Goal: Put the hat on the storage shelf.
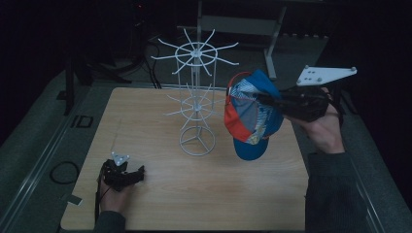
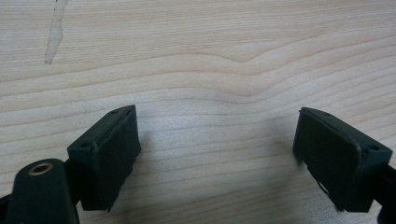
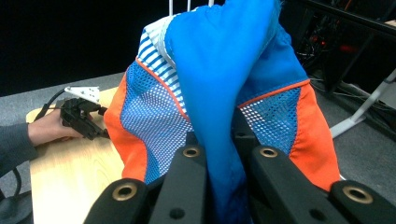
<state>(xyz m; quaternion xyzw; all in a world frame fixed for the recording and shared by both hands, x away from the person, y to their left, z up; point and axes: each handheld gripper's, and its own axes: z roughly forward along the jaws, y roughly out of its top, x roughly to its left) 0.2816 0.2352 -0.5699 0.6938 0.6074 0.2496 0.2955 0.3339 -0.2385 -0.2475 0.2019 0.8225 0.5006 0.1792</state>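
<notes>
High view: cap (image 1: 250,114) clamped in right tool (image 1: 262,99).

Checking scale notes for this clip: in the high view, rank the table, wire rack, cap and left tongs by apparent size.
1. Table
2. Wire rack
3. Cap, though it is held off the table, nearer the camera, so its look may flatter it
4. Left tongs

High view dim, surroundings near black; bench (image 1: 160,204) lit softly from above. Left claw view bright, sharp woodgrain, soft shadows. Right claw view: near parts blurred.
</notes>
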